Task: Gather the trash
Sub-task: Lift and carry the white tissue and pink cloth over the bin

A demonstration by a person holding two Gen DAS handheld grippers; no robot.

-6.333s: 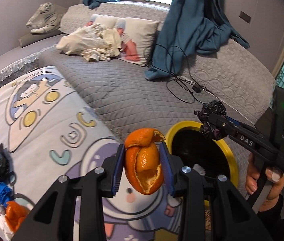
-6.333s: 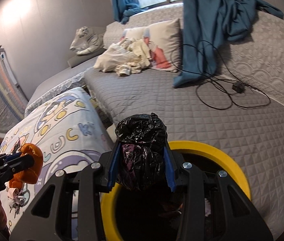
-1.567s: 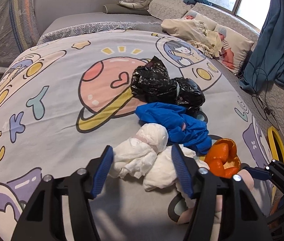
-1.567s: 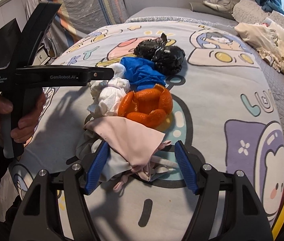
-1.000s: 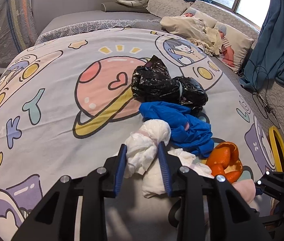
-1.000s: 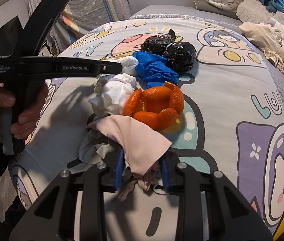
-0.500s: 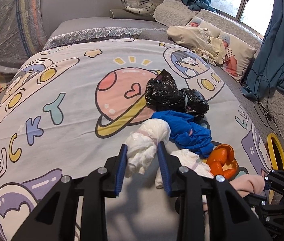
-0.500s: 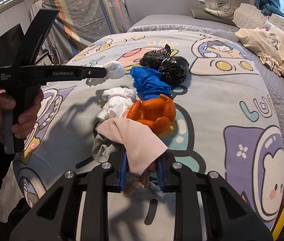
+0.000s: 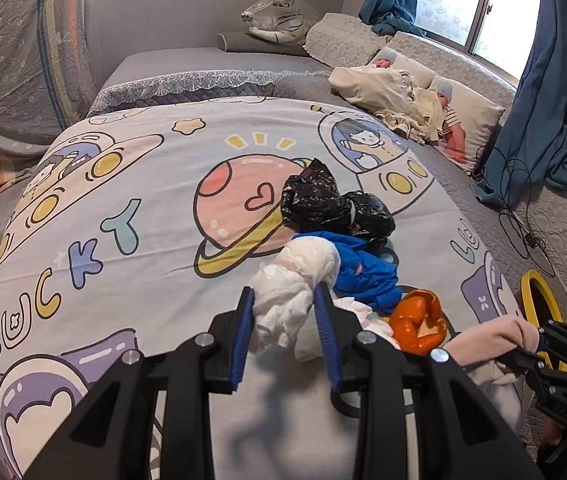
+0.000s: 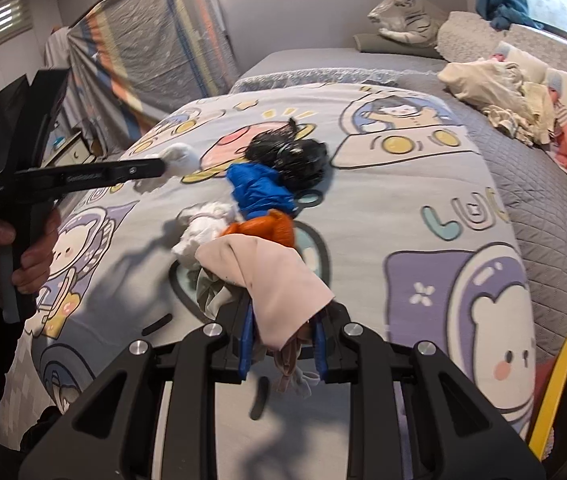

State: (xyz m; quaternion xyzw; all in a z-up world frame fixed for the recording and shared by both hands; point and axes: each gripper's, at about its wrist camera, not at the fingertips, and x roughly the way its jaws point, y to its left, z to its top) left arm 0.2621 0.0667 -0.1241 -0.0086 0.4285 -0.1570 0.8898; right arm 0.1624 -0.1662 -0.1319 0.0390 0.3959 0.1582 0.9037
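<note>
My left gripper (image 9: pixel 285 300) is shut on a white tissue wad (image 9: pixel 295 280) and holds it above the cartoon bedspread (image 9: pixel 123 208); the wad also shows in the right wrist view (image 10: pixel 179 160). My right gripper (image 10: pixel 282 320) is shut on a pink cloth (image 10: pixel 271 280), lifted off the bed; it also shows in the left wrist view (image 9: pixel 491 340). On the bedspread lie a black plastic bag (image 9: pixel 331 204), a blue crumpled piece (image 9: pixel 363 268), an orange peel (image 9: pixel 419 320) and another white tissue (image 10: pixel 203 228).
A yellow-rimmed black bin (image 9: pixel 539 300) stands at the bed's right edge, also low right in the right wrist view (image 10: pixel 563 380). Pillows and clothes (image 9: pixel 403 96), a blue curtain (image 9: pixel 539 120) and a cable (image 9: pixel 523 236) lie on the grey quilt beyond.
Both grippers closed on their items and lifted: the left raised the tissue wad off the pile, the right raised the pink cloth. The other trash stayed put.
</note>
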